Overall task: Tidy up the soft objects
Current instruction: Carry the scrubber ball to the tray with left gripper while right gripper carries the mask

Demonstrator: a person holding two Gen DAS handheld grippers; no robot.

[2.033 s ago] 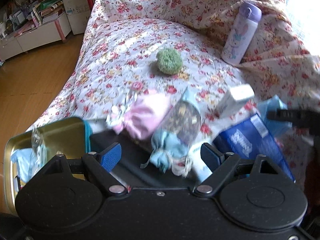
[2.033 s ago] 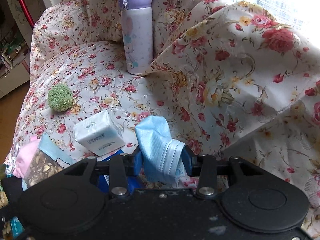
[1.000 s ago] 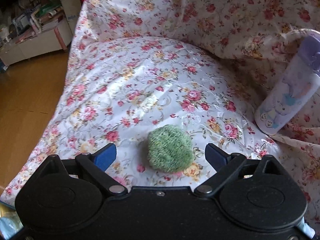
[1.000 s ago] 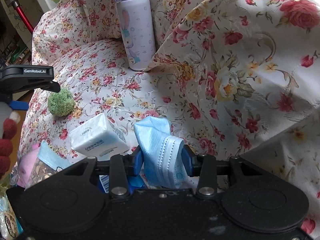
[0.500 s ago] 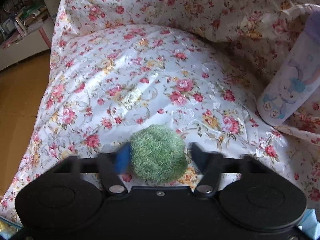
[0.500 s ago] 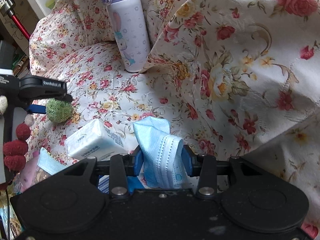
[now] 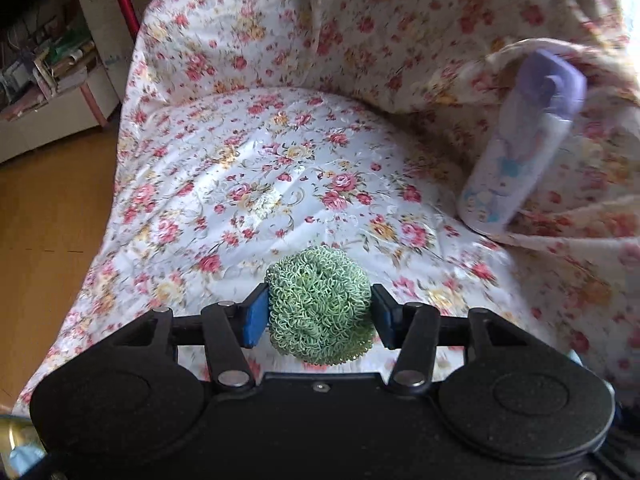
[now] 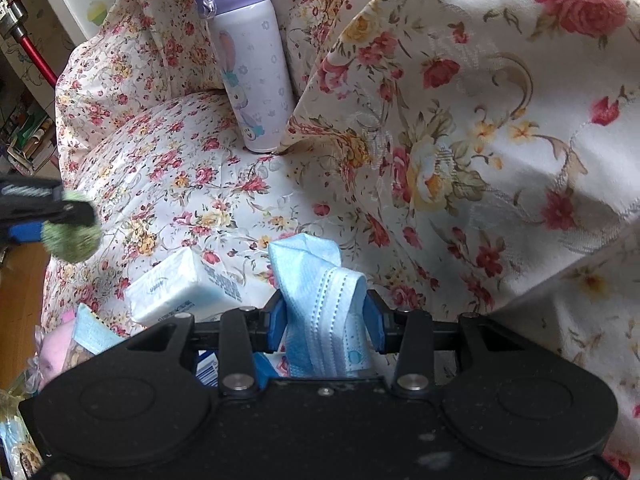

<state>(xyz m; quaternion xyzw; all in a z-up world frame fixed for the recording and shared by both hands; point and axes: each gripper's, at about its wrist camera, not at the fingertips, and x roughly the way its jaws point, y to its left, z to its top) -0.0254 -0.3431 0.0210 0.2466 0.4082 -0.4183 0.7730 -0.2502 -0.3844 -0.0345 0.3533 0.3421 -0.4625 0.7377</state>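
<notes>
Pinching the round green coiled-mesh scrubber [image 7: 320, 312] across its widest part, the left gripper [image 7: 318, 316] has just closed, and the ball sits between its blue pads above the front of the floral-covered sofa seat [image 7: 260, 184]. Light and springy, it should compress rather than slip, so a mid-body hold suits it. The right gripper [image 8: 325, 318] is clamped on a limp pale blue pleated face mask [image 8: 324, 300], beside a white tissue pack [image 8: 180, 288].
</notes>
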